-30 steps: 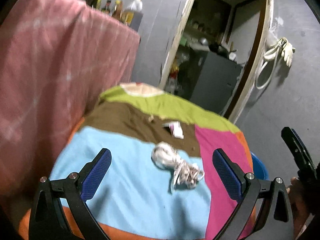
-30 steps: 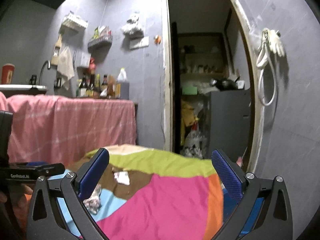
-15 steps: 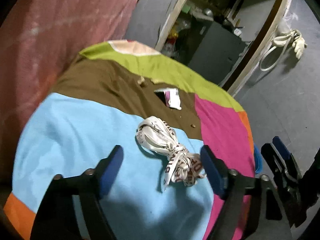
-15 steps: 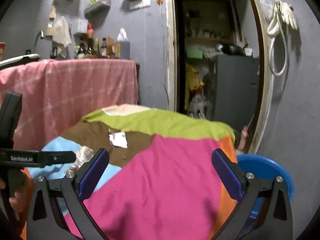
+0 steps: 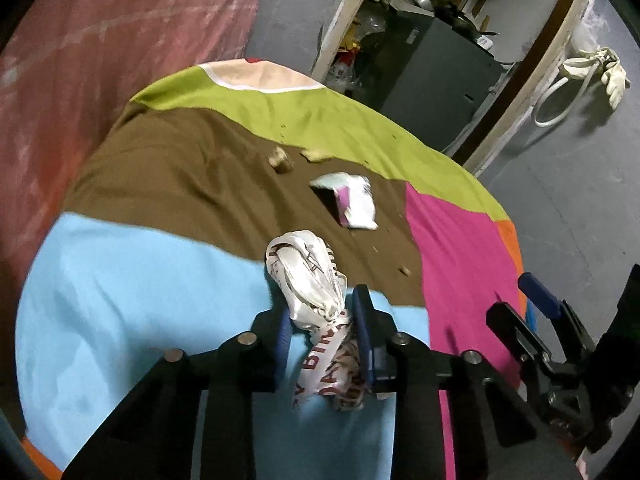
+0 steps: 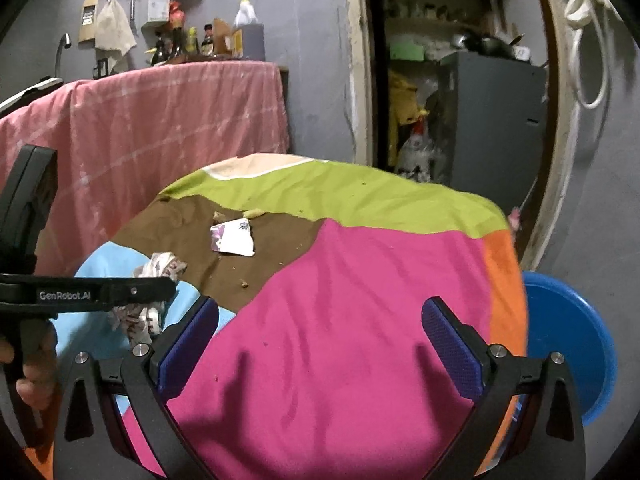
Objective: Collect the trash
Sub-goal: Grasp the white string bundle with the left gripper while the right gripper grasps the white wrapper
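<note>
A crumpled white ribbon with red print [image 5: 304, 276] lies on the blue patch of the multicoloured tablecloth [image 5: 120, 280]. My left gripper [image 5: 323, 324] is closing on it, and both blue pads press its middle. In the right wrist view the same ribbon [image 6: 160, 264] shows behind the left gripper's finger [image 6: 120, 292]. Farther back on the brown patch lie a small white and purple wrapper [image 5: 354, 204] and a few crumbs [image 5: 280, 159]. My right gripper [image 6: 320, 340] hovers wide over the pink patch, its jaws closing slightly with nothing between them.
A blue plastic basin [image 6: 568, 340] stands on the floor past the table's right edge. A counter draped in pink cloth [image 6: 160, 120] stands close on the left. Behind the table is an open doorway with a grey cabinet [image 6: 492, 120].
My left gripper has come down and forward over the ribbon, and its jaws have gone from wide apart to pinching it. The right gripper has dipped toward the pink patch; the basin has come into view.
</note>
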`<state>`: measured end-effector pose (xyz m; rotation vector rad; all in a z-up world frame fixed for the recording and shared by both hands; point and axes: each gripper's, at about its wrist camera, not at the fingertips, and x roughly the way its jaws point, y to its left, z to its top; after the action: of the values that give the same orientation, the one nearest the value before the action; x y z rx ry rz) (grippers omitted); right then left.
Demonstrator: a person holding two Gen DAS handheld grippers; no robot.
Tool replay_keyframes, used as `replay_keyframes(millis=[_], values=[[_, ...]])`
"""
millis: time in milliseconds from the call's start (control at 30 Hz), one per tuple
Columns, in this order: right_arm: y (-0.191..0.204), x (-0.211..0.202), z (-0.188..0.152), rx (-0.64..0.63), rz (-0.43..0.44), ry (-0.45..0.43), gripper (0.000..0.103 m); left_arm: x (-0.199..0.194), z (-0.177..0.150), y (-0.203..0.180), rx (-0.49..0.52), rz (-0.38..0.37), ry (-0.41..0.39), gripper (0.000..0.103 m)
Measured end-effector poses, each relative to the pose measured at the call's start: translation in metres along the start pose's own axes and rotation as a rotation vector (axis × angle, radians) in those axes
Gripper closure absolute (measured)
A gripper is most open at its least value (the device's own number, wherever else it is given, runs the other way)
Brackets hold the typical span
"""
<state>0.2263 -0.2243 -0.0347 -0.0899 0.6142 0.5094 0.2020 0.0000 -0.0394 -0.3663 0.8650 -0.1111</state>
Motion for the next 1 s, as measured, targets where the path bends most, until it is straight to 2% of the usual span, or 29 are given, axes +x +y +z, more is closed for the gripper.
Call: replay_keyframes(millis=[133, 400, 667, 733, 800, 867, 933, 1000], values=[[0.003, 0.020, 0.013, 0.003, 0.032, 0.049, 0.018, 0.003, 0.012, 0.008, 0.025, 0.014, -0.016, 0.080], [0.023, 0.063, 0.037, -0.028, 0.107, 0.133, 0.023, 0.009, 0.038, 0.032, 0.071, 0.045, -0.029, 0.081], [0.049, 0.108, 0.054, -0.080, 0.165, 0.224, 0.032, 0.006, 0.050, 0.055, 0.086, 0.060, -0.035, 0.081], [0.053, 0.119, 0.057, -0.075, 0.176, 0.248, 0.038, 0.007, 0.052, 0.059, 0.074, 0.055, -0.032, 0.081], [0.056, 0.128, 0.059, -0.076, 0.182, 0.265, 0.041, 0.006, 0.053, 0.064, 0.060, 0.050, -0.032, 0.081], [0.059, 0.132, 0.060, -0.091, 0.182, 0.272, 0.048, 0.006, 0.054, 0.066, 0.051, 0.044, -0.033, 0.082], [0.061, 0.133, 0.062, -0.099, 0.182, 0.274, 0.060, 0.005, 0.054, 0.064, 0.051, 0.039, -0.034, 0.083], [0.061, 0.133, 0.062, -0.096, 0.188, 0.275, 0.065, 0.004, 0.054, 0.061, 0.058, 0.034, -0.038, 0.084]])
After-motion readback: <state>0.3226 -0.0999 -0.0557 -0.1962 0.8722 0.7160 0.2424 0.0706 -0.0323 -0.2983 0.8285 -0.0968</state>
